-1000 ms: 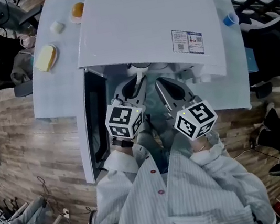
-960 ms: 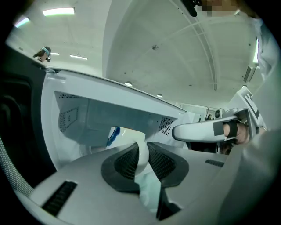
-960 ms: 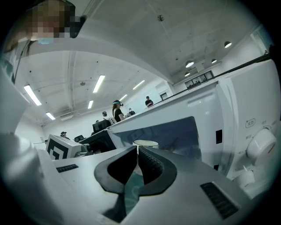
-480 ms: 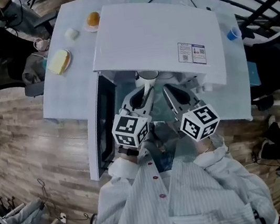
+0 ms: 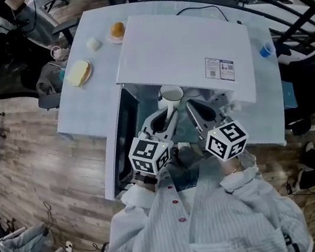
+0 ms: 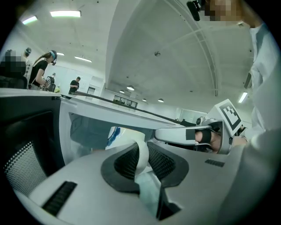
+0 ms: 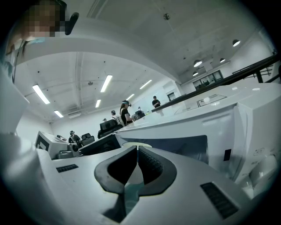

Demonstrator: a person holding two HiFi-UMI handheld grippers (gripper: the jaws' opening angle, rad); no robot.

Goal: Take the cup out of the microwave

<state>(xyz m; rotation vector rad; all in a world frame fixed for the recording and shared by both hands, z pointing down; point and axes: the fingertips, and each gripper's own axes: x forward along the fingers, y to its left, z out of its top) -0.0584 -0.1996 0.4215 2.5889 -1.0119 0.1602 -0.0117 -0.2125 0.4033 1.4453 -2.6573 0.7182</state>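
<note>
The white microwave (image 5: pixel 183 49) stands on a white table, its door (image 5: pixel 118 141) swung open to the left. A white cup (image 5: pixel 171 95) with a blue print (image 6: pixel 115 134) sits at the mouth of the cavity, just under the front edge of the top. My left gripper (image 5: pixel 169 108) is shut on the cup's handle (image 6: pixel 140 158), the white strip pinched between the ribbed pads. To its right, my right gripper (image 5: pixel 191 105) points at the opening, shut with nothing in it. In the right gripper view the cup's rim (image 7: pixel 137 144) shows just beyond the right gripper (image 7: pixel 136 151).
On the table to the left lie a yellow bread piece (image 5: pixel 79 73), a small white item (image 5: pixel 93 44) and an orange item (image 5: pixel 118 29). A blue cap (image 5: pixel 266 50) sits at the table's right edge. Office chairs and people stand at the far left.
The cup has come forward out of the cavity and now shows whole at the opening. The left gripper has risen and drawn back with it. The right gripper has barely moved.
</note>
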